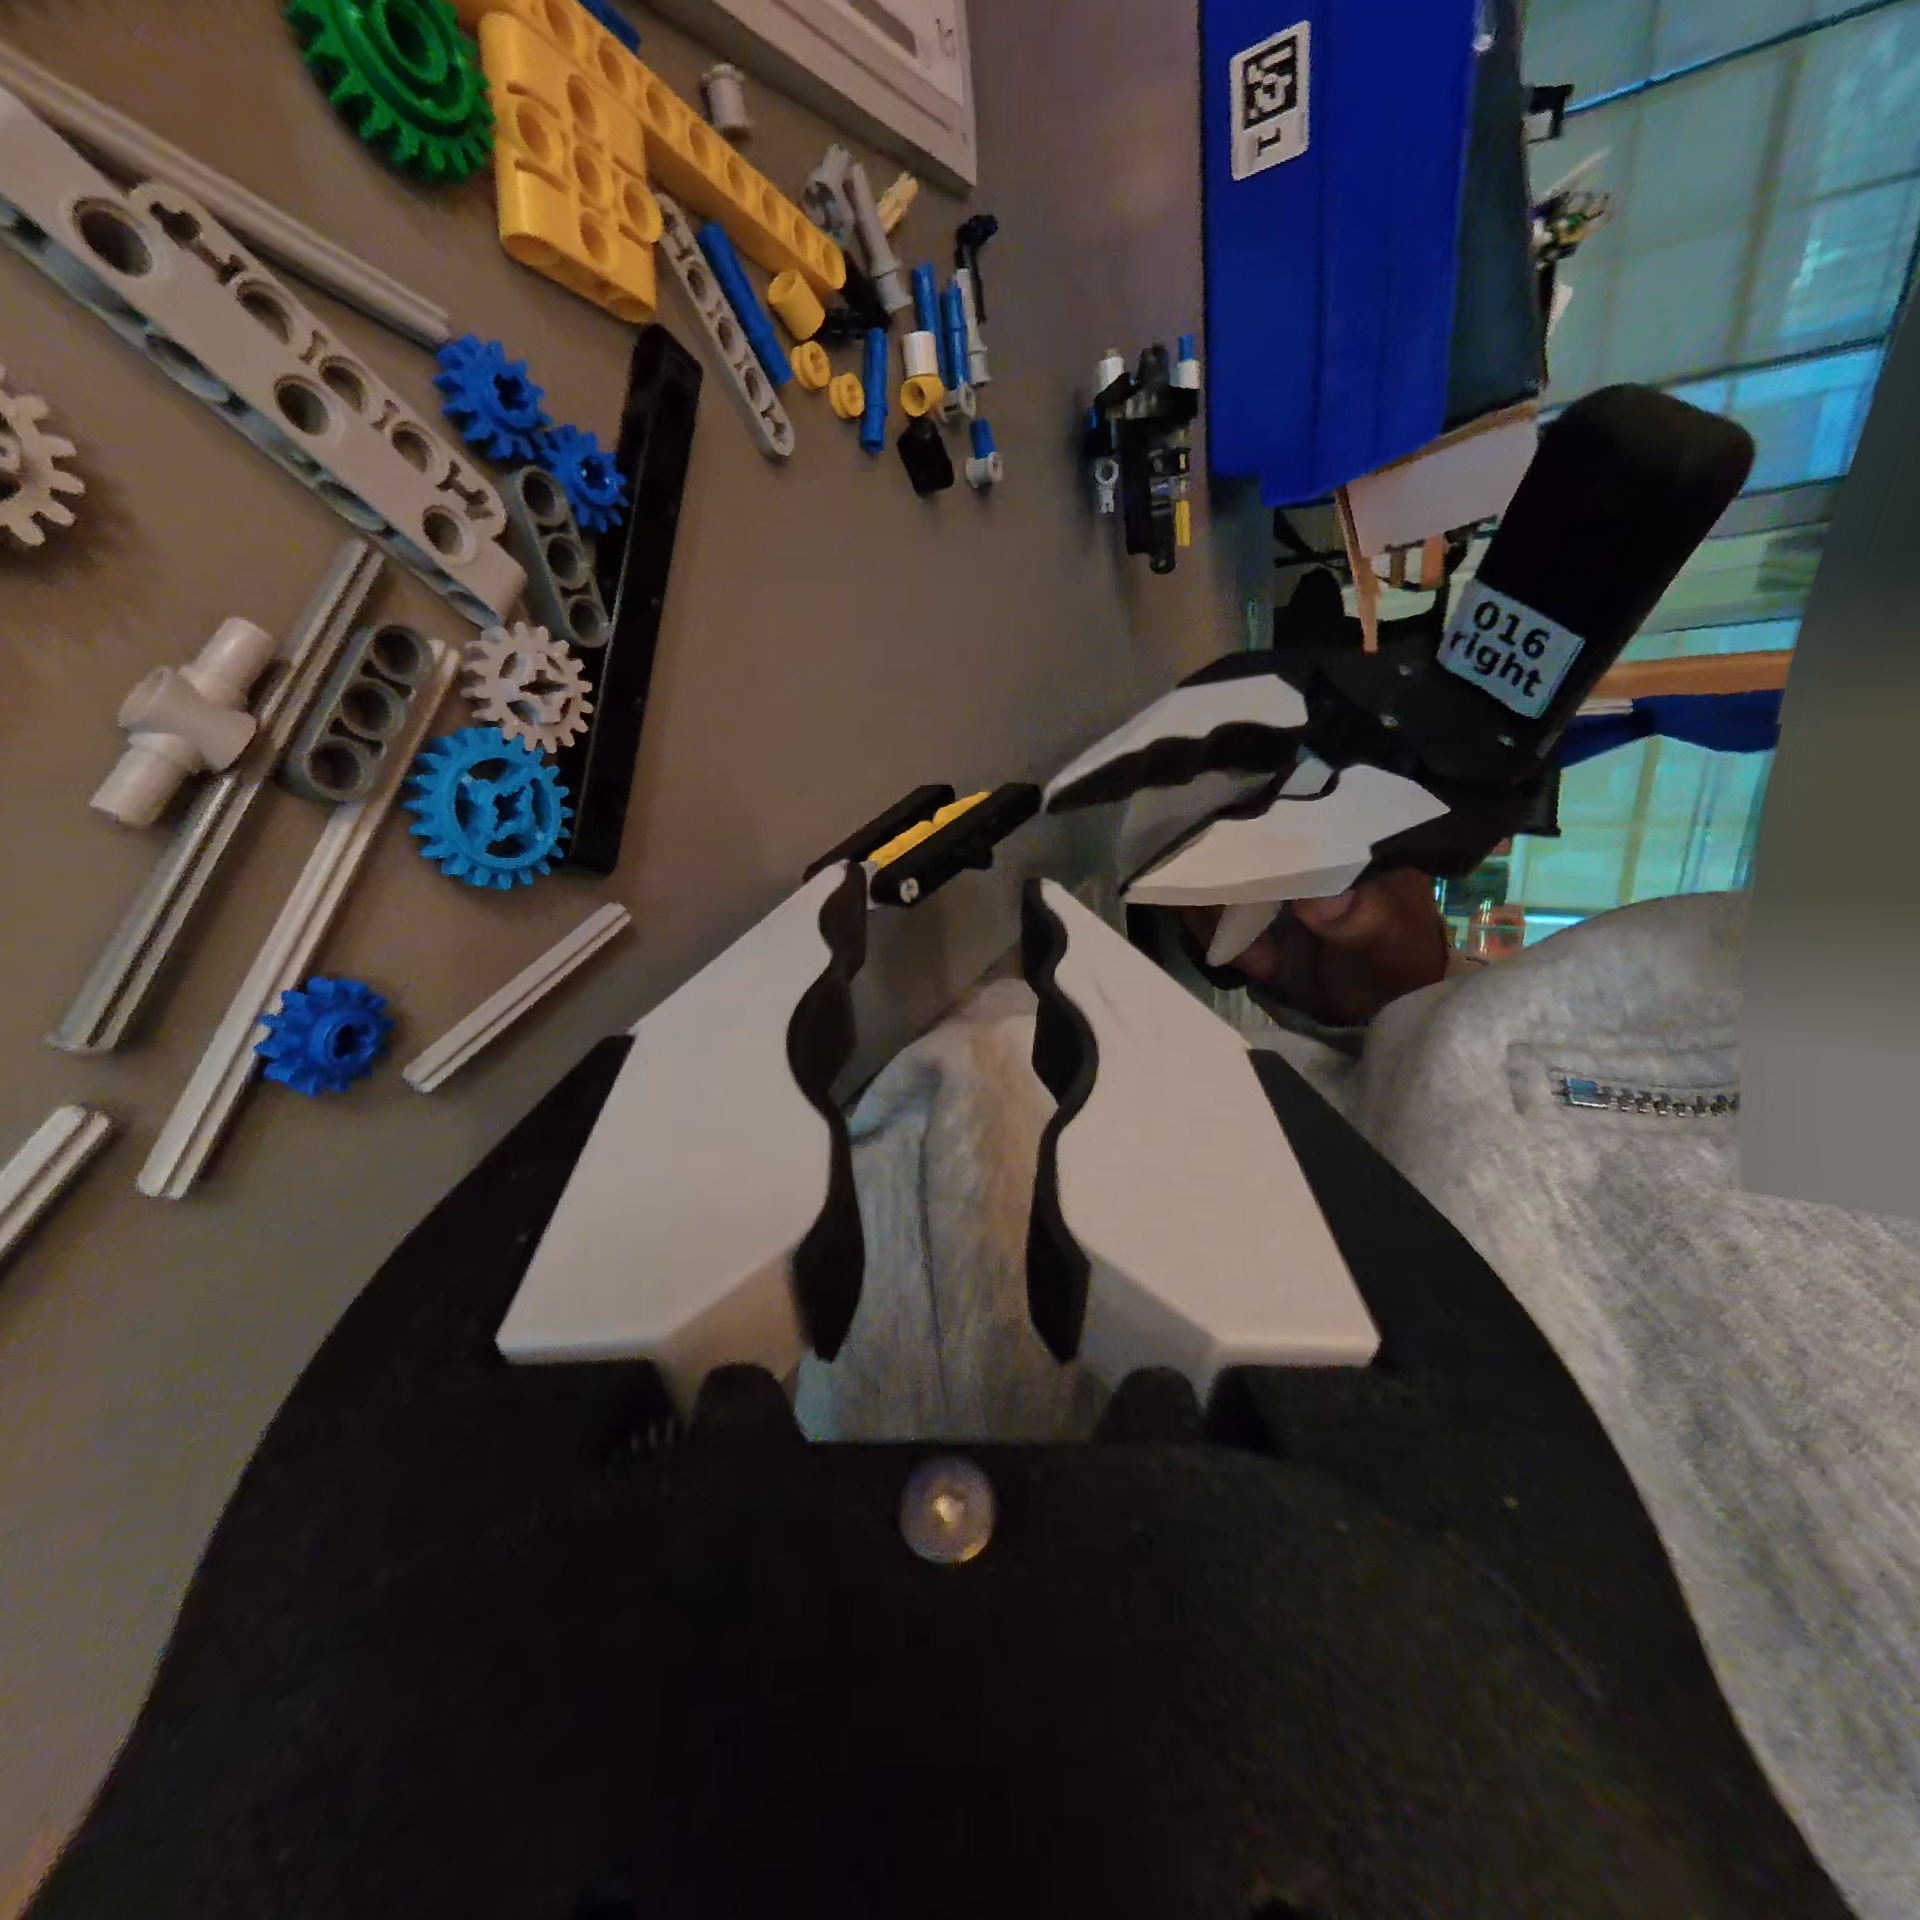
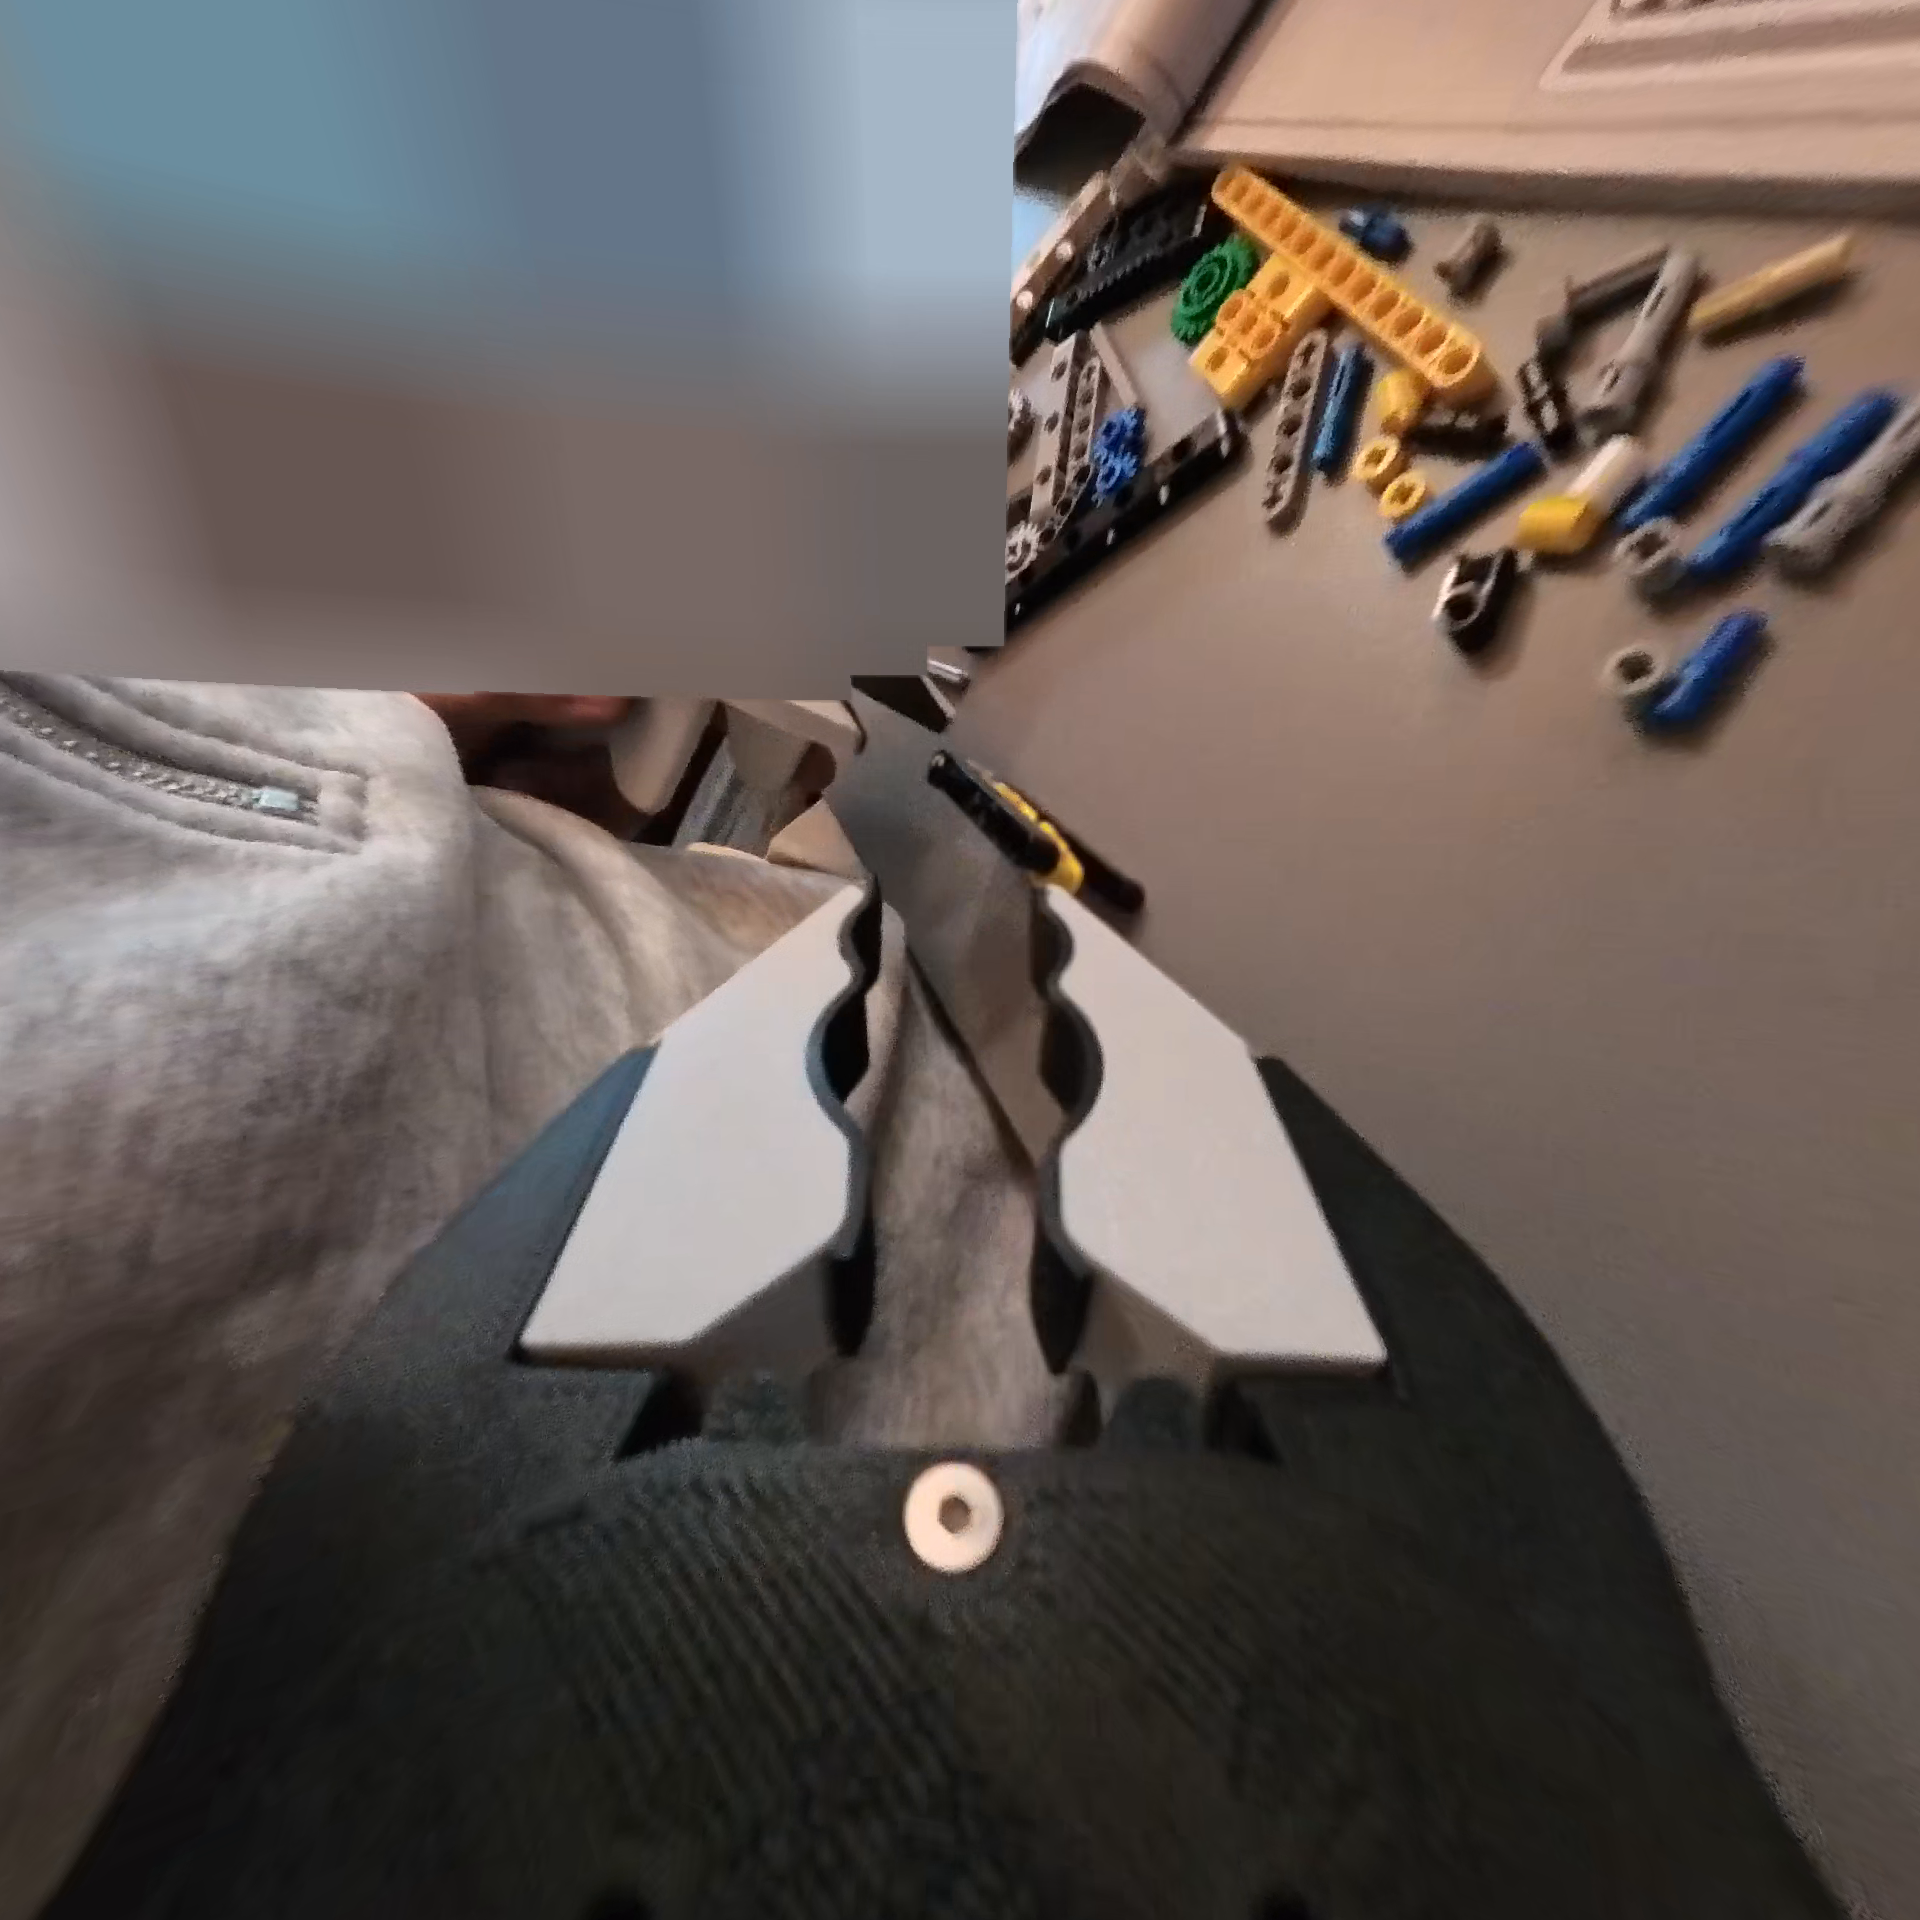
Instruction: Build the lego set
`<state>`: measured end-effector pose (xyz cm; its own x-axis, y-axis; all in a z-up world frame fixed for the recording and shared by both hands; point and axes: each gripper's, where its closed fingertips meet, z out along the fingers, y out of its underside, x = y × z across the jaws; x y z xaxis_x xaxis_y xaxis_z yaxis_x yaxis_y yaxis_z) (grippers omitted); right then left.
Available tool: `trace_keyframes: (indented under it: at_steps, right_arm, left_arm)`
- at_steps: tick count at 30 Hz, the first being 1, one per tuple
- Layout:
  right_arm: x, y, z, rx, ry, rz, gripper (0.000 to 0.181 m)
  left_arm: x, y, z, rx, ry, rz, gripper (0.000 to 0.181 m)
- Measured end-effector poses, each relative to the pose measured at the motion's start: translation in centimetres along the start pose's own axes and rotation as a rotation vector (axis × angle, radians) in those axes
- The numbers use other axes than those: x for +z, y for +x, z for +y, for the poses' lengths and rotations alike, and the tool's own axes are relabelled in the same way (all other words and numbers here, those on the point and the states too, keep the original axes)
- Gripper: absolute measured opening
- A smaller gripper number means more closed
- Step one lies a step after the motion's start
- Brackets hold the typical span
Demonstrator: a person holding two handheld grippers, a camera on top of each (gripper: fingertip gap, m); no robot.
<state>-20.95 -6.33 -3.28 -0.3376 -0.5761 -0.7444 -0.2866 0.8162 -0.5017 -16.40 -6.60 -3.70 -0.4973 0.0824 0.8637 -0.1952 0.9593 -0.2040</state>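
Note:
A small black-and-yellow lego assembly [image 1: 940,831] lies at the near edge of the grey table [image 1: 883,644]. My left gripper [image 1: 940,894] is open and empty, and its left fingertip touches one end of the assembly. My right gripper [image 1: 1091,847] is open too, with its upper fingertip at the assembly's other end. In the right wrist view the assembly [image 2: 1029,831] sits just beyond the right fingertip of the open right gripper [image 2: 954,902], outside the gap between the fingers. Neither gripper is closed on it.
Loose parts cover the table: yellow beams [image 1: 582,177], a green gear [image 1: 400,83], blue gears [image 1: 488,805], a grey beam [image 1: 281,384], a long black beam [image 1: 644,582], grey axles [image 1: 291,935] and blue pins [image 2: 1745,436]. A blue box [image 1: 1340,239] stands behind. A person's grey sweater [image 1: 1558,1247] is close below. My right fingertips sit around 5 cm from my left ones.

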Motion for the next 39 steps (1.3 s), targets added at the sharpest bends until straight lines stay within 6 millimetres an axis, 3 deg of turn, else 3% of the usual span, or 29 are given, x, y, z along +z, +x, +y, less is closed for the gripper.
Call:
trace_keyframes:
  at_steps: [2,12,21,28,32,39]
  right_arm:
    - [0.1,-0.3,0.7,0.038,-0.004,0.030,0.012]
    - [1.1,-0.5,0.6,0.243,0.160,0.157,0.033]
    - [2.2,0.7,-1.2,0.411,0.333,0.137,0.043]
    - [2.8,2.1,-2.1,0.362,0.291,0.253,0.039]
    - [3.3,2.6,-2.3,0.321,0.236,0.324,0.028]
    - [4.0,2.7,-3.0,0.273,0.189,0.333,0.023]
  left_arm:
    - [-0.1,0.3,0.1,0.047,0.007,0.017,0.029]
    - [-2.0,1.1,-2.8,0.365,0.164,0.074,0.027]
    - [-2.8,1.6,-2.2,0.445,0.221,0.194,0.025]
    - [-4.3,1.2,-2.3,0.451,0.271,0.262,0.023]
    - [-4.6,1.0,-2.4,0.453,0.282,0.291,0.022]
    - [-4.9,1.2,-2.7,0.446,0.293,0.353,0.022]
